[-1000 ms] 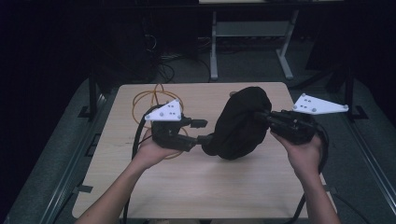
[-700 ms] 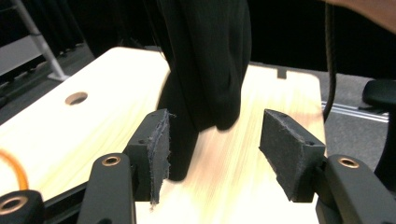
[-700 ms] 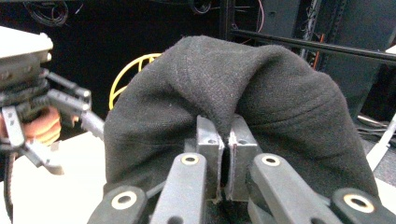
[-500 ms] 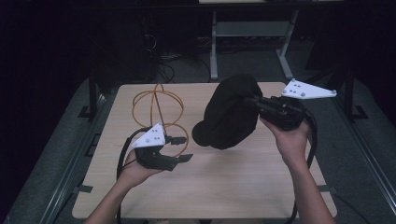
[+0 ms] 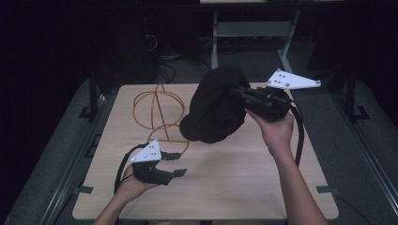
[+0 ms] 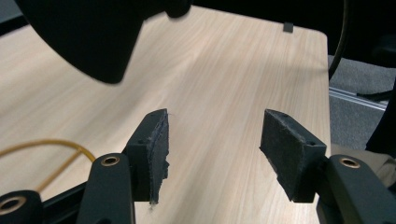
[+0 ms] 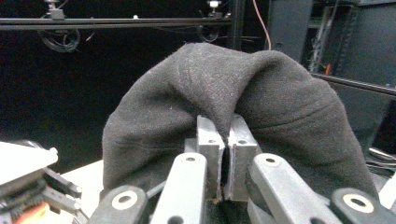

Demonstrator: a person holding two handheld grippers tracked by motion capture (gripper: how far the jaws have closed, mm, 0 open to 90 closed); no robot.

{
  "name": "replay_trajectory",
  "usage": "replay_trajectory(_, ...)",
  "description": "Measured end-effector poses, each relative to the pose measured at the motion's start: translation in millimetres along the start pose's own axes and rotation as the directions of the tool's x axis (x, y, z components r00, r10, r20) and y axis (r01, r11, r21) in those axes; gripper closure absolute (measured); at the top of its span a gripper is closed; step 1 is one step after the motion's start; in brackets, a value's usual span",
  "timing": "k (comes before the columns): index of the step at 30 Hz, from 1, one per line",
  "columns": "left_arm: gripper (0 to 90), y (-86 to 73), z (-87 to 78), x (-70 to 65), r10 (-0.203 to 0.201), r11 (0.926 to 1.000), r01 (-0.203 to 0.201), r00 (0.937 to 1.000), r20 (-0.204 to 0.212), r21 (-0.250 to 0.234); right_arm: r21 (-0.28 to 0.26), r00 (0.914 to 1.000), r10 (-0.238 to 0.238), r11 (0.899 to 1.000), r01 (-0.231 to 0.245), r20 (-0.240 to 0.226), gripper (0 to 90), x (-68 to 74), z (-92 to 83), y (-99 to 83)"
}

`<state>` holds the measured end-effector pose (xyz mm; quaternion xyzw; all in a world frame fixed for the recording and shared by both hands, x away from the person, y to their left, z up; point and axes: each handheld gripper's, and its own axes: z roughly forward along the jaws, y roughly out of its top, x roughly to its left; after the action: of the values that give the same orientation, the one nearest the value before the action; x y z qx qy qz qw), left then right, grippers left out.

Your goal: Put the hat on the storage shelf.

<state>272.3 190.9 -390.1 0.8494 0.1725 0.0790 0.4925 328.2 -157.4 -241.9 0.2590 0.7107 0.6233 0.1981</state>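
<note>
Left gripper lowered, jaws apart, right gripper pinching black cap

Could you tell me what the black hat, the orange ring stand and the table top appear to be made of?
Black hat: soft, matte woven or knitted cloth, probably wool or felt; it folds where the right gripper pinches it, with fine fuzz showing.
Orange ring stand: thin, smooth wire loops, probably coated metal.
Table top: pale wood-grain board, likely laminate, with a faint sheen.
</note>
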Motion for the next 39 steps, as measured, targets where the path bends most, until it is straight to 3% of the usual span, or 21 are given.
replay_trajectory(9, 41.1, -14.6, 10.1, -1.3, -0.014, 0.9988, 0.013, 0.9997, 0.020, 0.047, 0.002, 0.9981, -0.042, 0.999, 0.042, -0.045, 86.9, 11.3, 22.2, 25.4)
replay_trajectory(25, 40.4, -23.5, 20.0, 0.8, 0.009, 0.9966, -0.012, 0.9991, 0.042, 0.081, 0.042, 0.9872, -0.045, 0.998, 0.051, -0.153, 86.8, 23.1, 91.4, 58.7)
replay_trajectory(34, 39.7, -25.4, 24.5, -3.3, 0.011, 0.9949, -0.019, 0.9971, 0.075, 0.099, 0.137, 0.9814, -0.017, 0.990, 0.043, -0.191, 86.7, 21.1, 150.0, 68.1)
replay_trajectory(36, 39.6, -24.9, 24.9, -4.2, 0.013, 0.9952, -0.020, 0.9969, 0.078, 0.096, 0.146, 0.9813, -0.014, 0.988, 0.043, -0.192, 86.7, 20.8, 155.7, 67.8)
replay_trajectory(39, 39.6, -23.8, 26.5, -6.1, 0.027, 0.9933, -0.037, 0.9955, 0.091, 0.110, 0.197, 0.9801, -0.003, 0.979, 0.043, -0.199, 86.6, 19.6, 178.6, 64.0)
